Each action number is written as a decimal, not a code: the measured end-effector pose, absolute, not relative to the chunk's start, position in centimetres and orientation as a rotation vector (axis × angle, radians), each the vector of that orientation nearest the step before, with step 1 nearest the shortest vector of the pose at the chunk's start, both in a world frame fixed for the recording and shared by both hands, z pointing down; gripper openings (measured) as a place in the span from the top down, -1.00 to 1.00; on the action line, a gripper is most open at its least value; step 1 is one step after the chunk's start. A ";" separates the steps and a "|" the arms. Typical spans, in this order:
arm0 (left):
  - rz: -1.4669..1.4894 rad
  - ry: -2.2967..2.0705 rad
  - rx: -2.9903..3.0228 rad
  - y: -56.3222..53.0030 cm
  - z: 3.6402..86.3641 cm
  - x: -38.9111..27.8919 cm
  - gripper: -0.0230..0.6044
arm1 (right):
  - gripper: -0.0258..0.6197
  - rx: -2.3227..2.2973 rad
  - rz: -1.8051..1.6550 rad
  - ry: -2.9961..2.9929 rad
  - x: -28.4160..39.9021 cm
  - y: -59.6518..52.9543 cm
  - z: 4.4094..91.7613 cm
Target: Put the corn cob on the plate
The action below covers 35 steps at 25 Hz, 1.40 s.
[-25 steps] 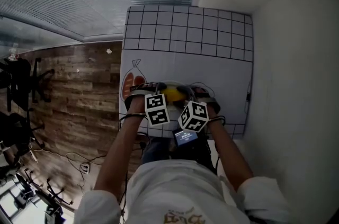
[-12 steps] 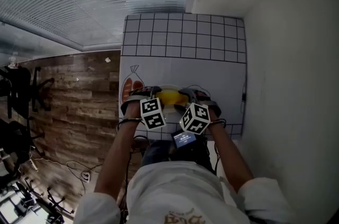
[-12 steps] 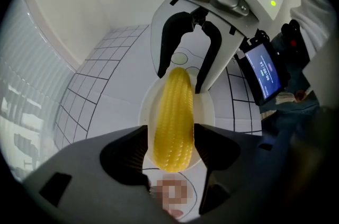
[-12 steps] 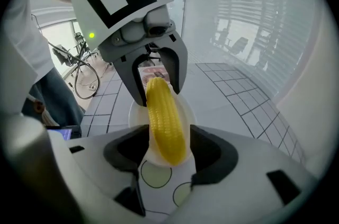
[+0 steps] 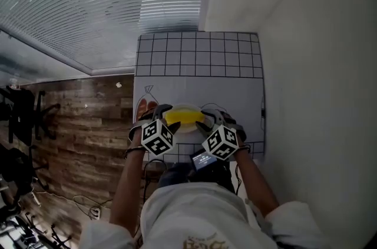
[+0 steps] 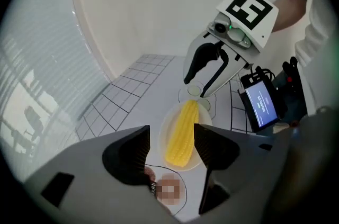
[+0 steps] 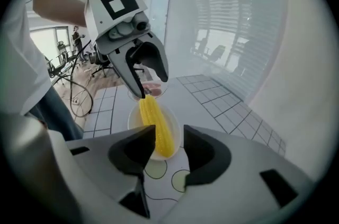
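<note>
Grid-lined white table cover is lying against a white wall. Printed outlines are showing on it: a bag shape with reddish fill at the left edge, circle outlines at the near edge. Small lit screen is glowing at the near side. Slatted blinds are catching light. Cables are trailing over the wood-plank floor. Dark shapes, possibly chairs, are standing further off.
</note>
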State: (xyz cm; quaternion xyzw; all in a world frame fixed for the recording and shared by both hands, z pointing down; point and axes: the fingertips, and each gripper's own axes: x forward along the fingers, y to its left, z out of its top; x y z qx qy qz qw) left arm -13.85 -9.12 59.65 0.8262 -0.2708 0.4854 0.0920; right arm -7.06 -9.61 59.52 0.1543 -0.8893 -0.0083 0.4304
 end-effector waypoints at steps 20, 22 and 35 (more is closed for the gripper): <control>0.483 -1.541 2.652 -9.4 41.9 -17.2 0.90 | 0.90 1.116 -0.041 -2.413 -3.1 -9.7 45.1; 0.400 -1.548 2.671 -9.3 40.1 -17.2 0.90 | 0.90 1.149 -0.028 -2.439 -2.9 -9.5 43.7; 0.243 -1.568 2.679 -8.5 37.8 -17.4 0.90 | 0.90 1.236 0.007 -2.509 -3.2 -8.5 40.8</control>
